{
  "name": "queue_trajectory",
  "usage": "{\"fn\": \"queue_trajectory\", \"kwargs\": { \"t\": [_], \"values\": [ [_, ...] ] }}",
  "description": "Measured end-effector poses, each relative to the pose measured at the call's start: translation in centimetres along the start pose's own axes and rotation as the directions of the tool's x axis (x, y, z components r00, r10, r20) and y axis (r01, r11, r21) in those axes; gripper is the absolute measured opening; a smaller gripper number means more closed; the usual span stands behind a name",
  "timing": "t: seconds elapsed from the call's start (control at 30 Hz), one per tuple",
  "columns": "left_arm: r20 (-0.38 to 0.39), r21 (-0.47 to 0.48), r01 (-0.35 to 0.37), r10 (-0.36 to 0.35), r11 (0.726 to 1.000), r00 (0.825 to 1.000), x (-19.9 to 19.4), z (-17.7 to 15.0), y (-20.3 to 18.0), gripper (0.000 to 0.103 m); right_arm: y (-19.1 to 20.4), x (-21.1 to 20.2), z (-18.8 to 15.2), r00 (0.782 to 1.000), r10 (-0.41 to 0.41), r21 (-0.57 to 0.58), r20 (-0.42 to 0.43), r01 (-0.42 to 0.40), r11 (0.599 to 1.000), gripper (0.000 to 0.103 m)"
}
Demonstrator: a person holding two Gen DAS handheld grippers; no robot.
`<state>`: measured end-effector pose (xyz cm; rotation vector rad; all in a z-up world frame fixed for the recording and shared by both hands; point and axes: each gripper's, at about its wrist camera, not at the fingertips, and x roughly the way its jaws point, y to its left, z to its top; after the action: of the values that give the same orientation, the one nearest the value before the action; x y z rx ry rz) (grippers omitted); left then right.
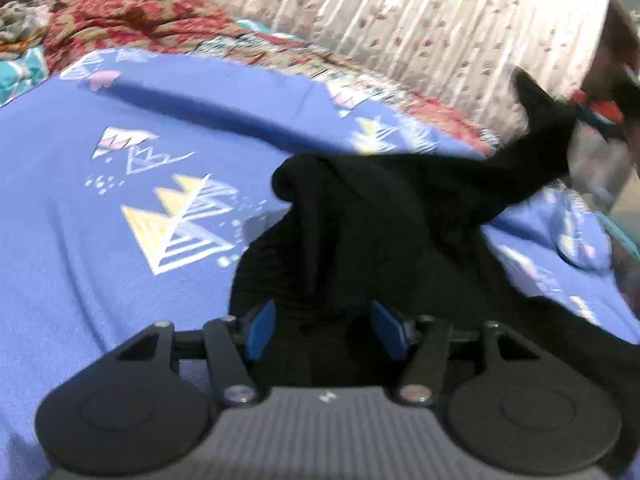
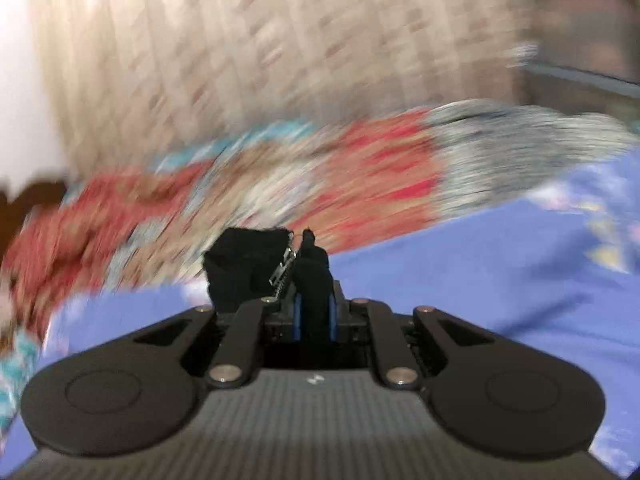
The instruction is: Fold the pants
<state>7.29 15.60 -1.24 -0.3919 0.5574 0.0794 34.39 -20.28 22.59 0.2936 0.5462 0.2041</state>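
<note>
Pants point(image 2: 248, 264) pinched in right tool point(image 2: 314, 316); left tool point(image 1: 324, 328) spread; no legible writing.

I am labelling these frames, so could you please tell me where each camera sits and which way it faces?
Left wrist: behind the left claw, looking over the blue bedspread toward the curtain; its open blue fingers straddle the black pants.
Right wrist: behind the right claw, facing the curtain, blurred; shut on a pants edge with a zipper.
Shared: pants, bedspread, red patterned cloth, curtain.
</note>
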Motion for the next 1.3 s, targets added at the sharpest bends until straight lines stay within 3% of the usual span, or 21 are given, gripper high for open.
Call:
{"fn": "queue_trajectory", "kwargs": {
  "t": [0.07,0.13,0.23,0.3,0.37,0.5,0.57,0.6,0.63,0.73,0.83,0.87,0.93,1.03,1.1,1.17,1.23,1.3],
  "values": [
    [0.038,-0.002,0.054,-0.054,0.999,0.998,-1.7,0.9,0.2,0.061,-4.6,-4.4,-1.2,0.996,-0.080,0.048,0.046,0.078,0.996,0.015],
    [0.101,-0.033,0.079,-0.076,0.996,0.992,-3.2,2.3,1.0,0.078,-9.6,-8.2,-3.6,0.986,-0.161,0.122,0.039,0.155,0.980,0.015],
    [0.136,-0.079,0.043,-0.031,0.996,0.990,-3.1,5.5,3.0,0.076,-15.9,-11.9,-8.1,0.950,-0.309,0.202,-0.035,0.310,0.929,0.015],
    [0.108,-0.102,0.007,0.004,0.995,0.994,-1.4,7.6,4.1,0.076,-18.8,-13.4,-10.8,0.925,-0.369,0.279,-0.090,0.379,0.882,0.015],
    [0.037,-0.084,0.013,-0.010,0.996,0.999,1.3,8.9,3.9,0.075,-20.6,-13.9,-13.1,0.904,-0.404,0.347,-0.142,0.427,0.835,0.015],
    [-0.140,-0.022,0.060,-0.062,0.998,0.988,6.7,8.8,1.1,0.079,-21.2,-14.5,-16.3,0.891,-0.418,0.361,-0.176,0.453,0.815,0.016],
    [-0.174,0.033,0.086,-0.079,0.996,0.982,7.8,7.6,-1.0,0.053,-20.8,-14.7,-17.0,0.893,-0.416,0.358,-0.169,0.449,0.819,0.016],
    [-0.185,0.064,0.096,-0.083,0.993,0.979,7.9,7.0,-1.9,0.016,-20.6,-14.7,-17.1,0.894,-0.415,0.358,-0.168,0.448,0.820,0.016],
    [-0.199,0.089,0.097,-0.077,0.991,0.977,7.9,6.5,-2.8,0.006,-20.5,-15.0,-17.1,0.895,-0.413,0.360,-0.167,0.446,0.820,0.016],
    [-0.113,0.192,0.104,-0.084,0.976,0.990,4.3,4.9,-5.2,0.006,-21.6,-14.9,-16.9,0.901,-0.400,0.378,-0.169,0.434,0.818,0.016],
    [0.009,0.367,0.099,-0.110,0.925,0.994,-1.7,2.1,-7.9,0.006,-23.3,-14.7,-16.8,0.906,-0.386,0.406,-0.173,0.423,0.810,0.017],
    [0.029,0.424,0.102,-0.126,0.900,0.992,-3.8,0.9,-8.6,0.006,-23.7,-14.8,-17.0,0.907,-0.382,0.416,-0.176,0.420,0.806,0.017],
    [-0.003,0.496,0.121,-0.137,0.860,0.991,-6.2,-1.5,-9.9,0.011,-24.4,-14.9,-17.3,0.910,-0.371,0.437,-0.182,0.413,0.799,0.017],
    [-0.176,0.519,0.191,-0.114,0.833,0.978,-7.0,-5.2,-10.3,0.019,-24.8,-14.8,-17.6,0.913,-0.362,0.448,-0.190,0.409,0.795,0.018],
    [-0.219,0.542,0.168,-0.054,0.824,0.974,-7.4,-6.6,-10.2,0.023,-24.7,-14.8,-17.5,0.913,-0.361,0.446,-0.190,0.407,0.797,0.020],
    [-0.186,0.533,0.140,-0.046,0.835,0.981,-8.4,-6.1,-10.0,0.029,-24.5,-14.8,-17.4,0.915,-0.355,0.446,-0.191,0.403,0.799,0.020],
    [-0.123,0.513,0.104,-0.047,0.852,0.991,-9.5,-4.7,-9.9,0.048,-24.6,-14.9,-17.3,0.917,-0.350,0.447,-0.193,0.400,0.800,0.022],
    [-0.064,0.508,0.079,-0.054,0.858,0.996,-10.5,-3.1,-9.9,0.059,-24.9,-15.1,-17.3,0.920,-0.340,0.462,-0.196,0.392,0.795,0.025]
  ]
}}
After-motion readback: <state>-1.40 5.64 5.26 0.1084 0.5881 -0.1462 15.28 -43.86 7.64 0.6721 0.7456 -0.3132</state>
